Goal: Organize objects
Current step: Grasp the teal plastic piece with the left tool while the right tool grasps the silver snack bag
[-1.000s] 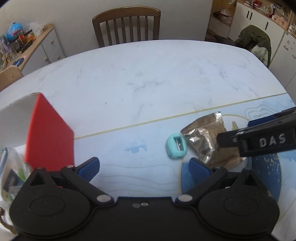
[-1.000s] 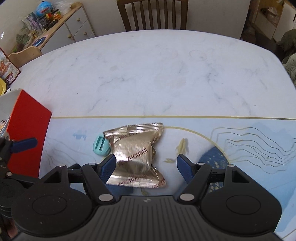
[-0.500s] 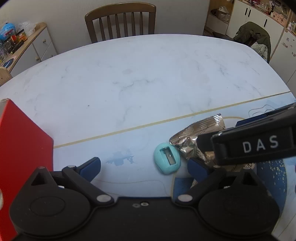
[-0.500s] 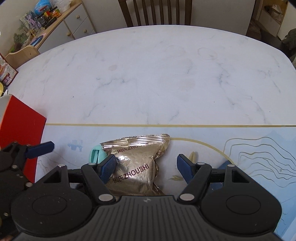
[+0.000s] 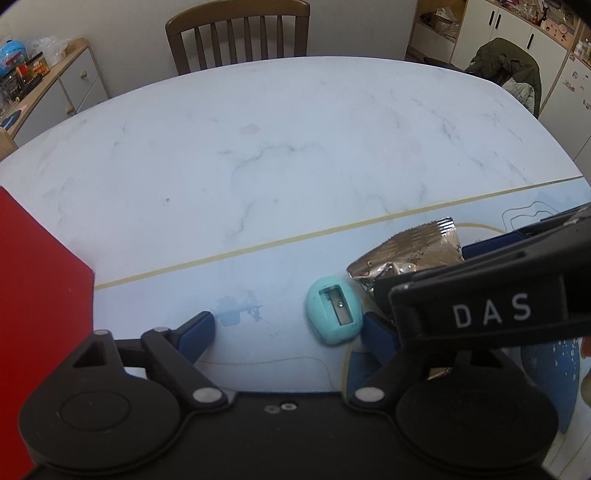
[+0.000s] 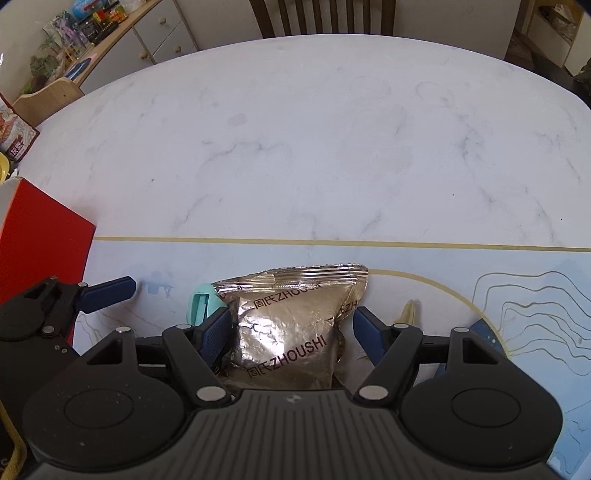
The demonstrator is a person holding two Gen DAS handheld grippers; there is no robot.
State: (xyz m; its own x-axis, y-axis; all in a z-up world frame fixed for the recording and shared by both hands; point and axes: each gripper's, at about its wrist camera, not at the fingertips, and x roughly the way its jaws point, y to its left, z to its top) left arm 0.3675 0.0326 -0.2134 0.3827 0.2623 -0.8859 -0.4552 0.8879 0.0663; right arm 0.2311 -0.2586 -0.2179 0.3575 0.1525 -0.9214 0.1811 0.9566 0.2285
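A gold foil snack packet [image 6: 291, 325] lies on the pale blue mat, between the open fingers of my right gripper [image 6: 291, 332]; the fingers stand on either side of it, apart from it. The packet also shows in the left wrist view [image 5: 410, 254], partly hidden by the right gripper's black body [image 5: 491, 291]. A teal pencil sharpener [image 5: 333, 312] lies just left of the packet, also in the right wrist view [image 6: 201, 304]. My left gripper [image 5: 288, 332] is open and empty, with the sharpener just inside its right finger.
A red box [image 5: 37, 295] stands at the left on the mat's edge, also in the right wrist view [image 6: 40, 243]. The white marble table [image 5: 277, 147] stretches beyond the mat's gold border. A wooden chair [image 5: 236, 33] stands at the far side.
Both grippers have moved forward and lower. The packet now sits between the right gripper's fingers, and the sharpener has come near the left gripper's right finger.
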